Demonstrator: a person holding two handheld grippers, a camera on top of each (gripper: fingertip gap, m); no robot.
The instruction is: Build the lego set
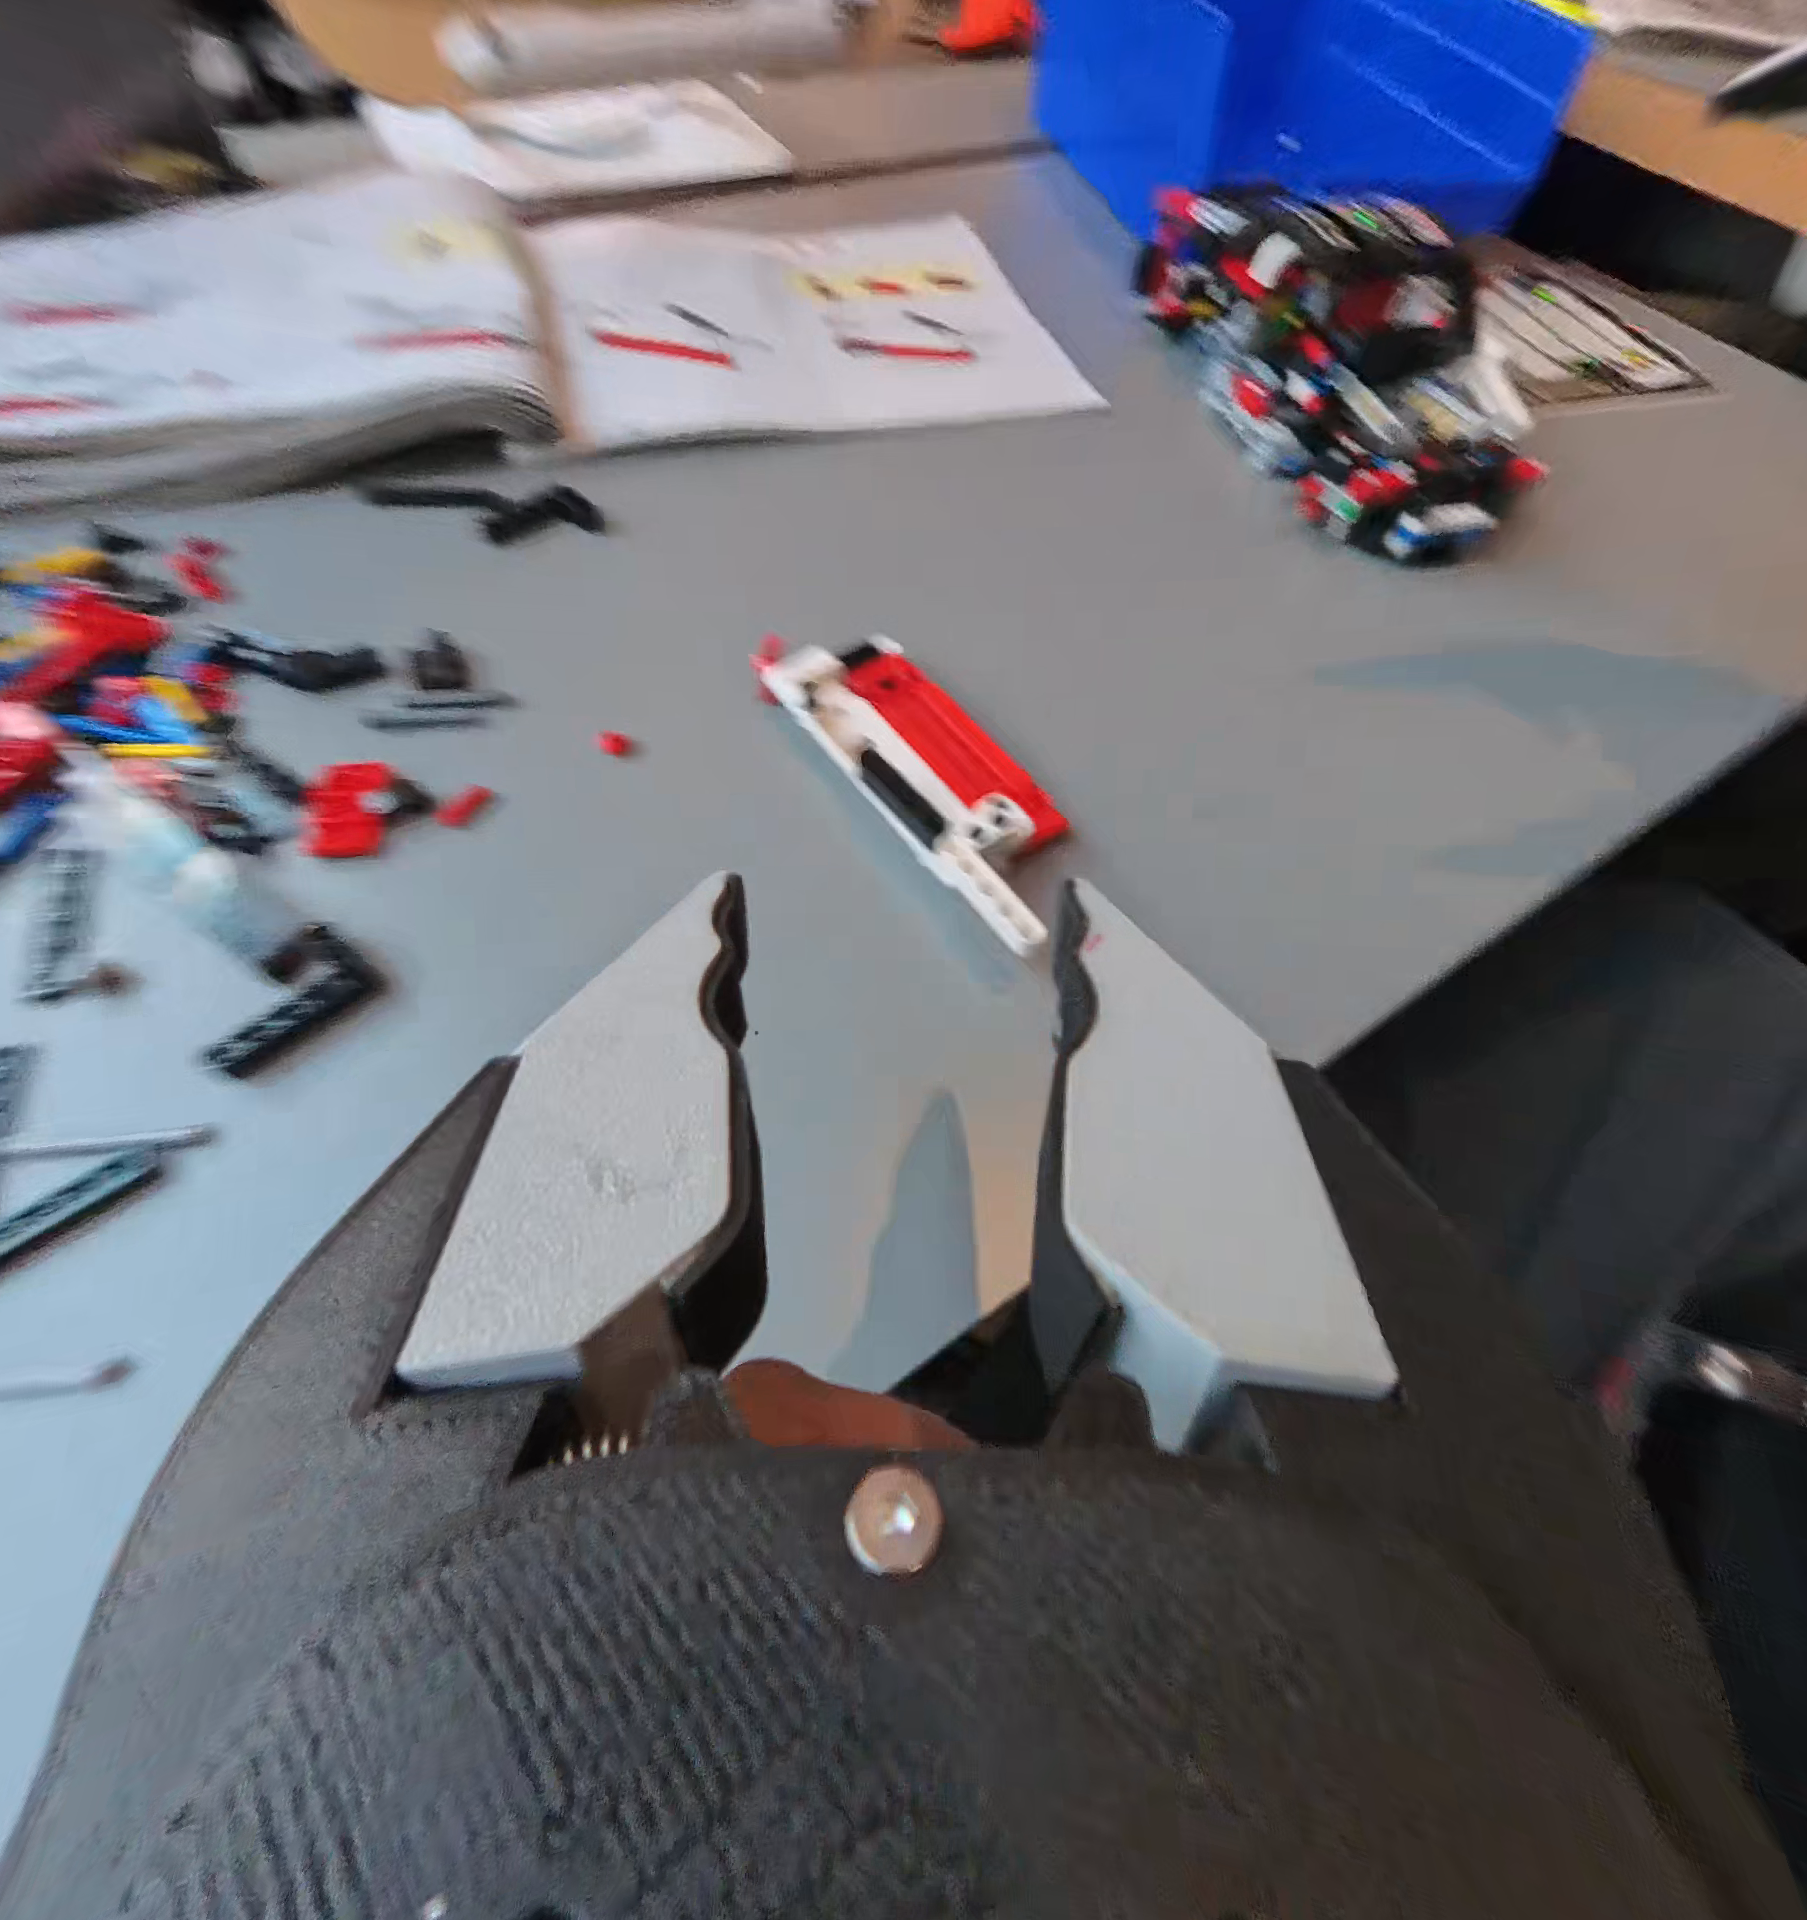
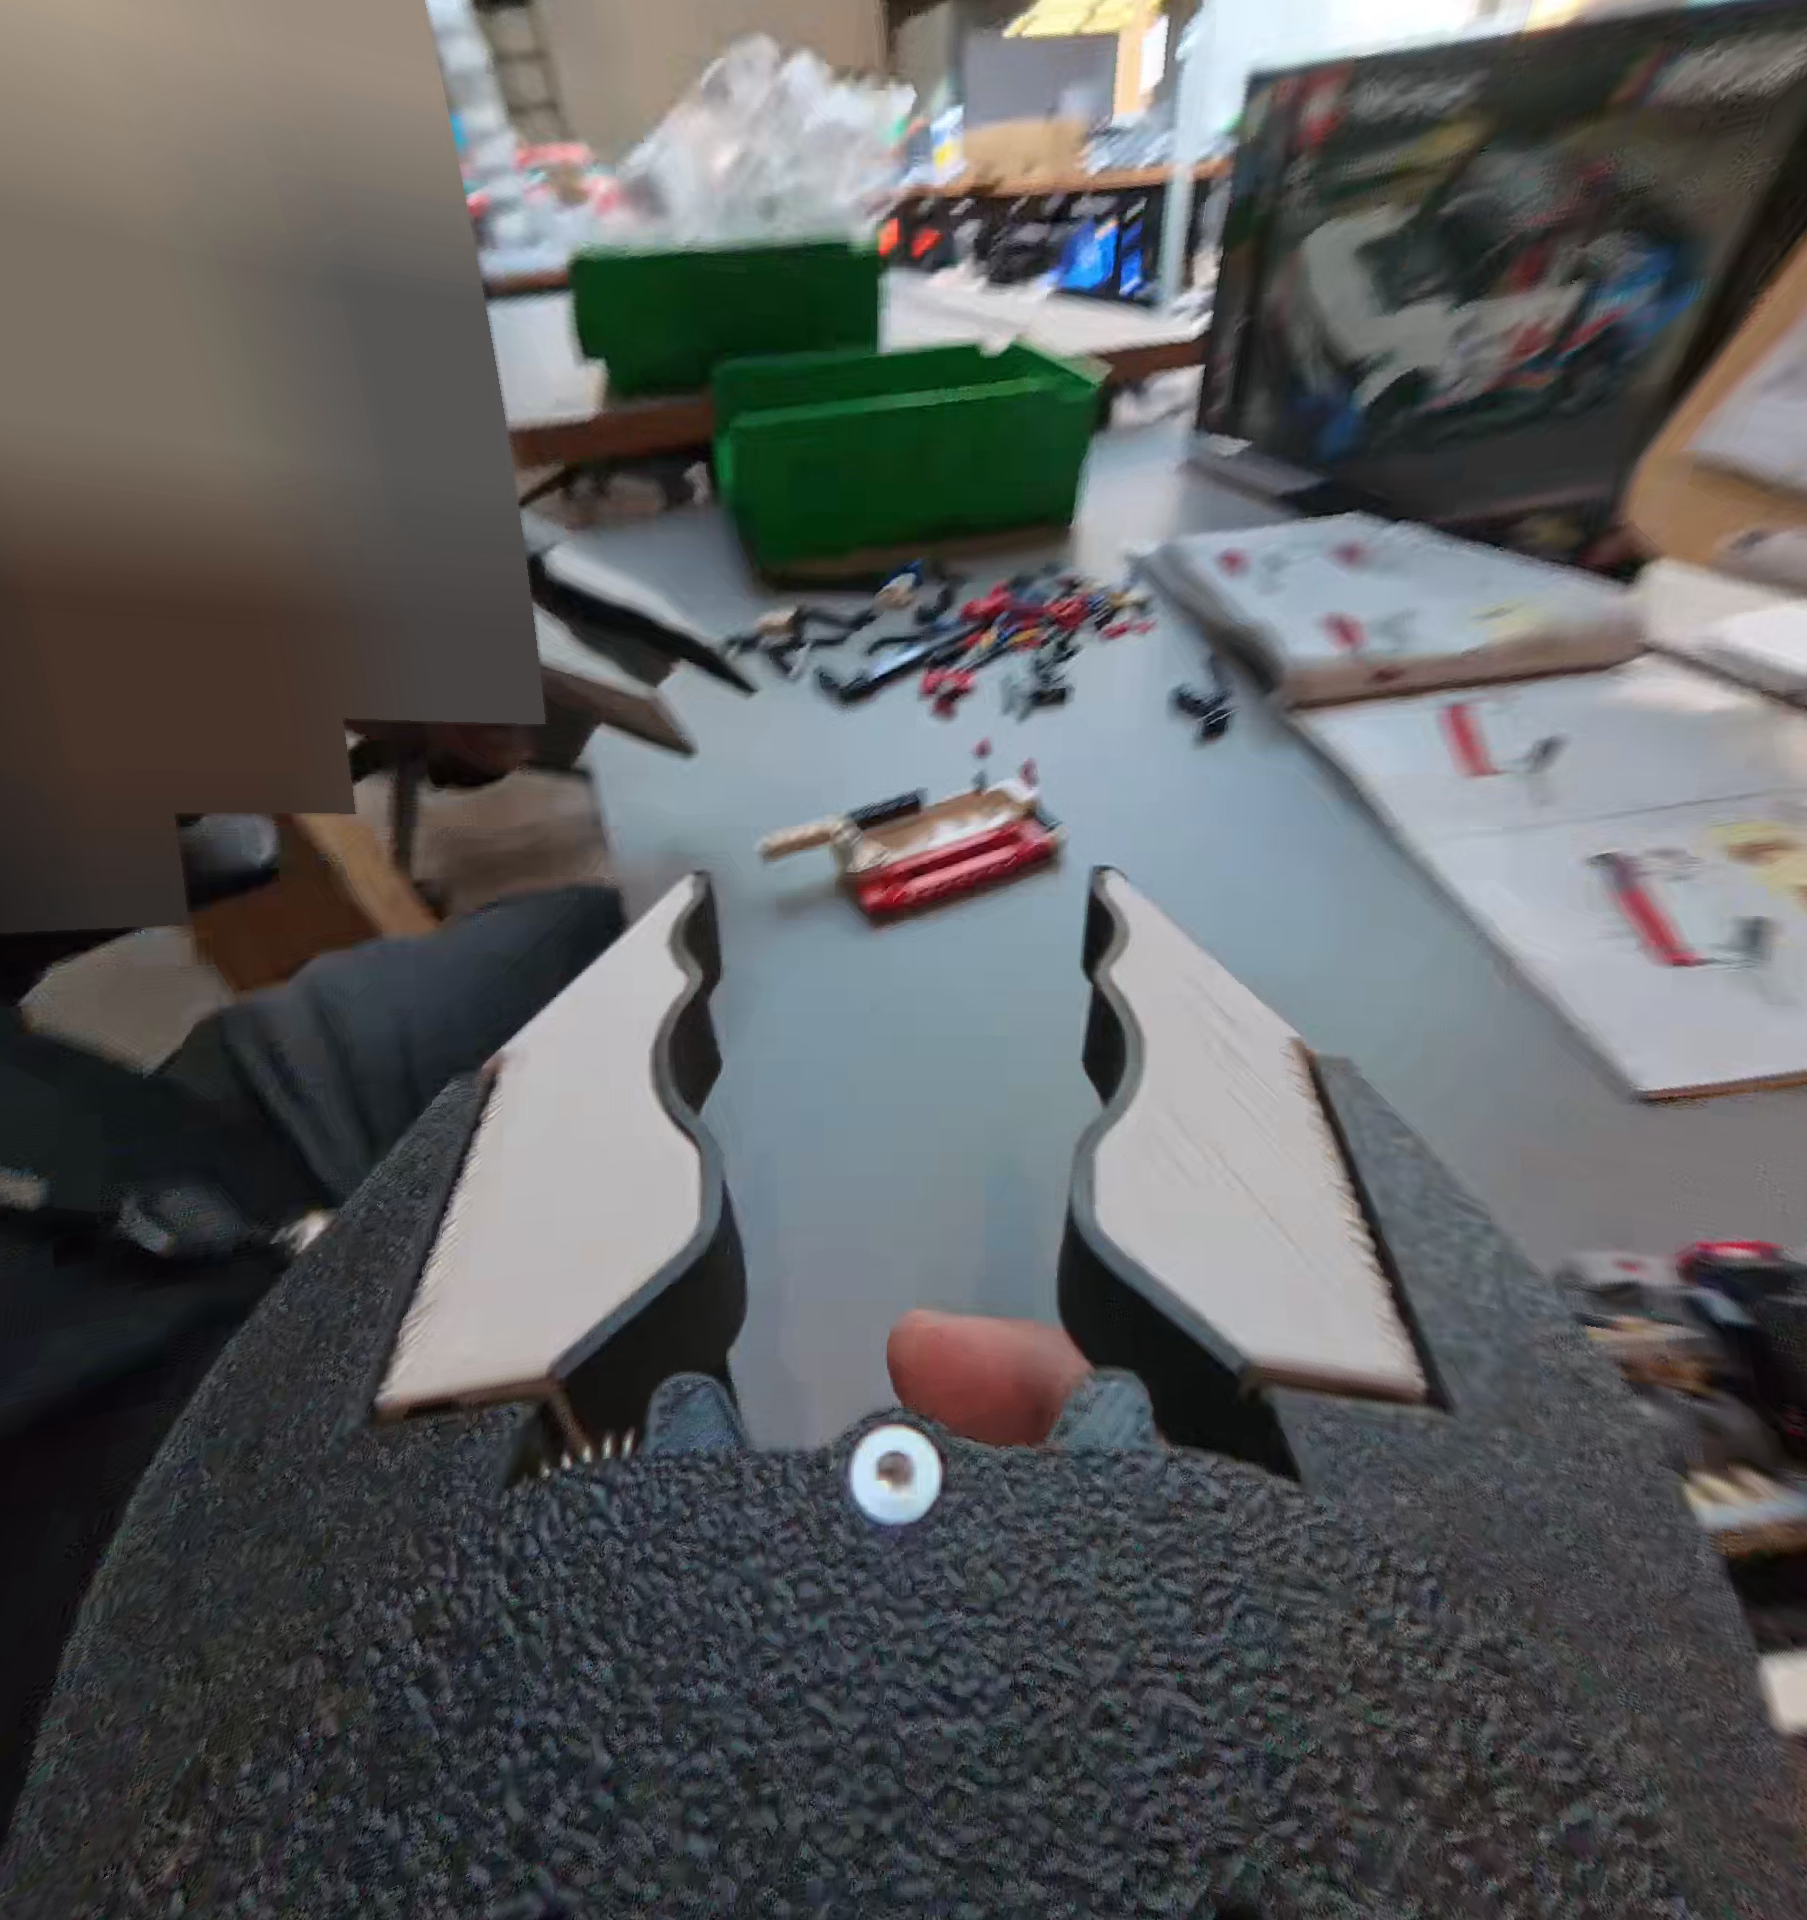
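Note:
A red and white lego sub-assembly [image 1: 914, 774] lies flat on the grey table [image 1: 1242, 727], just beyond my left gripper [image 1: 904, 914], which is open and empty. It also shows in the right wrist view [image 2: 920, 847], ahead of my right gripper [image 2: 899, 904], which is open and empty above the table. A pile of loose lego pieces [image 1: 99, 727] lies left of it; the same pile sits farther back in the right wrist view [image 2: 961, 634]. A larger built model [image 1: 1335, 364] stands at the far right. An open instruction book [image 1: 463, 322] lies behind.
A blue bin [image 1: 1314, 94] stands at the back right. Green bins [image 2: 899, 447] and the set's box [image 2: 1522, 260] stand behind the pile. Instruction pages [image 2: 1605, 883] lie to the right. A person in dark clothing [image 2: 255, 1091] sits at the left. The table edge [image 1: 1564, 894] runs diagonally at right.

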